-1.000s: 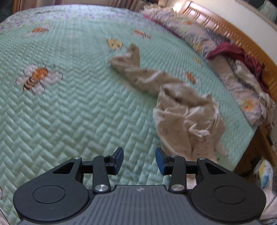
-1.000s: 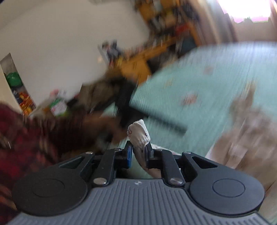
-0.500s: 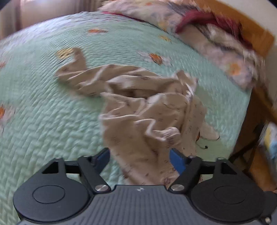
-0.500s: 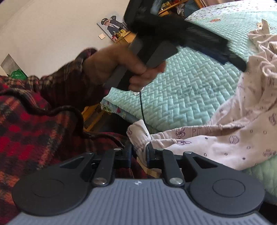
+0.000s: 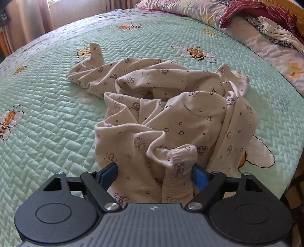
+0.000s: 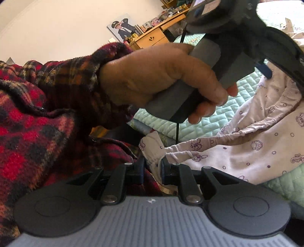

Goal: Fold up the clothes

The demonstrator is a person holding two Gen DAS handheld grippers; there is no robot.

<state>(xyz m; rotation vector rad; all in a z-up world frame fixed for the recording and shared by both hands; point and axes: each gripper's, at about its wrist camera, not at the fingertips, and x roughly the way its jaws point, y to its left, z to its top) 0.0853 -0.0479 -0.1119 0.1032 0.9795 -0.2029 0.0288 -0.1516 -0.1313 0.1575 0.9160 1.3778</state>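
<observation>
Two grippers working one garment [image 5: 171, 106]. Nearest in the left wrist view: left gripper [image 5: 154, 173], blue pads spread wide, just been opening, a ribbed cuff [image 5: 180, 157] of the cream printed cloth standing between them, right pad close against it, left pad well clear, nothing pinched. Behind the cuff, the rest of the garment heaped in crumpled folds at frame centre, long axis running from lower right toward upper left, ending in a second limb whose tip [image 5: 96, 52] sticks up at upper left. All of it lying on a mint quilted bedspread [image 5: 47, 114] stitched with bees. Farther back, upper right: pillows [image 5: 266, 43] and a dark red cloth [image 5: 252, 11] along the head of the bed.

Over to the right wrist view: right gripper [image 6: 153, 169], bottom centre, clamped on another gathered cuff [image 6: 152, 150] of the same garment, cloth trailing away to the right across the bed edge. Just above, a hand [image 6: 161, 79] in a red plaid sleeve [image 6: 47, 114] gripping the grey handle of the other tool. Far back, a wooden desk [image 6: 153, 38] against a pale wall.
</observation>
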